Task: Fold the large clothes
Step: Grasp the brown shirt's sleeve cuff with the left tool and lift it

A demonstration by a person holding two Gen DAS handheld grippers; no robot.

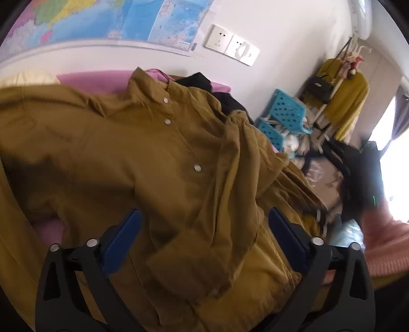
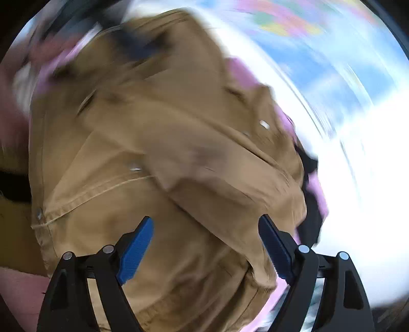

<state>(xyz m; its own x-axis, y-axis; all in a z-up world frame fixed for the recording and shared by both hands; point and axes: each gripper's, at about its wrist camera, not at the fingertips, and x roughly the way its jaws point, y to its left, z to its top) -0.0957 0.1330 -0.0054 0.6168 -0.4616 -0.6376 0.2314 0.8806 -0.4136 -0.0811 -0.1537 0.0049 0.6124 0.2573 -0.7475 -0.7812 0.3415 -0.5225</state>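
Note:
A large mustard-brown button-up shirt (image 1: pixel 143 153) lies spread on a pink sheet (image 1: pixel 97 79), collar toward the wall, one sleeve folded across its front. My left gripper (image 1: pixel 204 224) is open just above the shirt's lower part, holding nothing. In the blurred right wrist view the same shirt (image 2: pixel 166 143) fills the frame, and my right gripper (image 2: pixel 205 229) is open over its hem area, empty. The right wrist view is smeared by motion.
A black garment (image 1: pixel 204 81) lies behind the shirt's collar. Blue plastic baskets (image 1: pixel 286 109) and a rack with a yellow garment (image 1: pixel 350 102) stand at the right. A map (image 1: pixel 102 18) and wall sockets (image 1: pixel 230 43) are on the wall.

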